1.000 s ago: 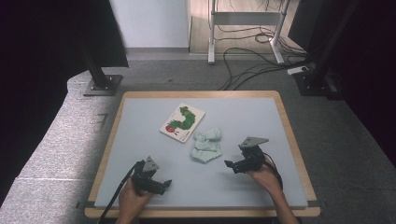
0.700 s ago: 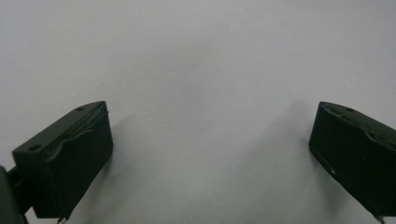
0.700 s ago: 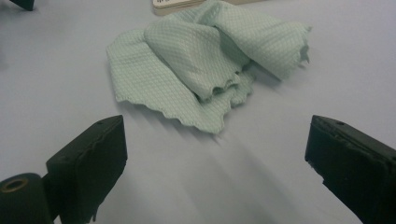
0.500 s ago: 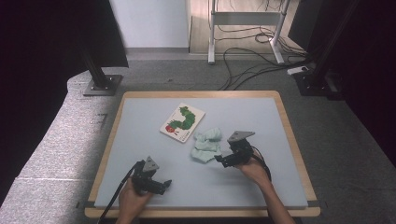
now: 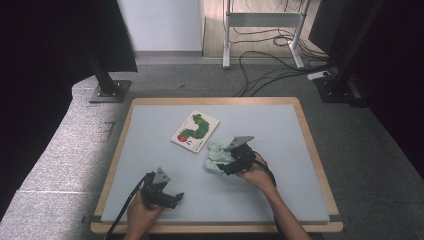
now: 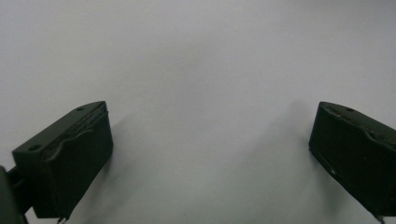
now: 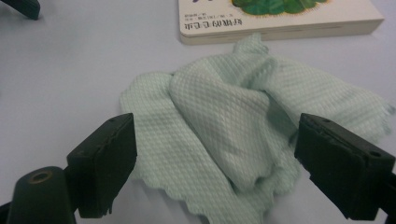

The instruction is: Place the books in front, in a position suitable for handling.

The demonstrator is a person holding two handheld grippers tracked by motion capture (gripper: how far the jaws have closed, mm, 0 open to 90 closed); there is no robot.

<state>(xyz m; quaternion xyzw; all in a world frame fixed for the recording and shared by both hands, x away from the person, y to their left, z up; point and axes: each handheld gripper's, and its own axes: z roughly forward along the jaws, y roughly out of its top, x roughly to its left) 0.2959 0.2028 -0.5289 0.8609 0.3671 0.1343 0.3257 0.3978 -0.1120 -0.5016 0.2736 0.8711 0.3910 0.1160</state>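
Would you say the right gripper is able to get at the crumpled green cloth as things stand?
Probably yes. The right gripper has been closing, but its fingers are apart on either side of the green cloth, not yet pressing it. Nothing lies between; the book sits just beyond.

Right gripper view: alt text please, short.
A crumpled pale green cloth lies on the table between the right claw's wide-open black jaws, which have just been closing. Behind it, touching the cloth's far edge, lies a book.

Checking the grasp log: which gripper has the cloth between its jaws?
The right gripper: its open jaws straddle the crumpled green cloth. The left gripper hovers over bare table.
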